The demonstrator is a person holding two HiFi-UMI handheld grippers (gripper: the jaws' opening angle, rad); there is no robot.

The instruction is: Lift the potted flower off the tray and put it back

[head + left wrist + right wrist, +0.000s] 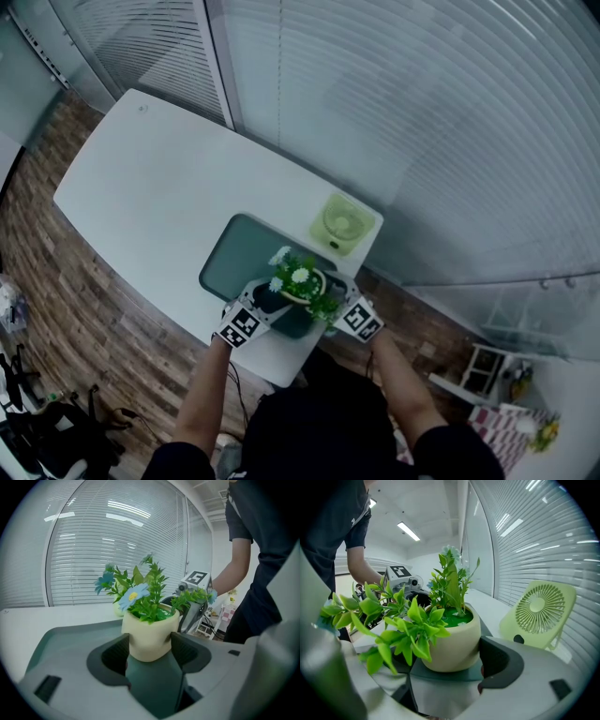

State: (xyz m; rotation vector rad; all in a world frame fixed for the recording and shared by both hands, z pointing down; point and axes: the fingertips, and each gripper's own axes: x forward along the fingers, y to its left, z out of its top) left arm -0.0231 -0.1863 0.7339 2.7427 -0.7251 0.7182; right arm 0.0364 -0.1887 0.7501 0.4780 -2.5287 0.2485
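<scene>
Left gripper view: jaws clamp potted flower; right jaws likewise.

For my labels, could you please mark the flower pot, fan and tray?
flower pot (149,639), left gripper view, front wall.
fan (537,605), right gripper view, grille centre.
tray (236,253), head view, bare far part.

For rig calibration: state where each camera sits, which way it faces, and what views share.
Head view: on the person's head, looking steeply down at table, tray, potted flower; forearms, left gripper, right gripper show.
Left gripper view: on the left gripper, facing the blinds; jaws clamp the potted flower; person's arm at right.
Right gripper view: on the right gripper, facing the green fan; potted flower between its jaws; arm at left.
Both gripper views share the potted flower and each other's marker cube.
</scene>
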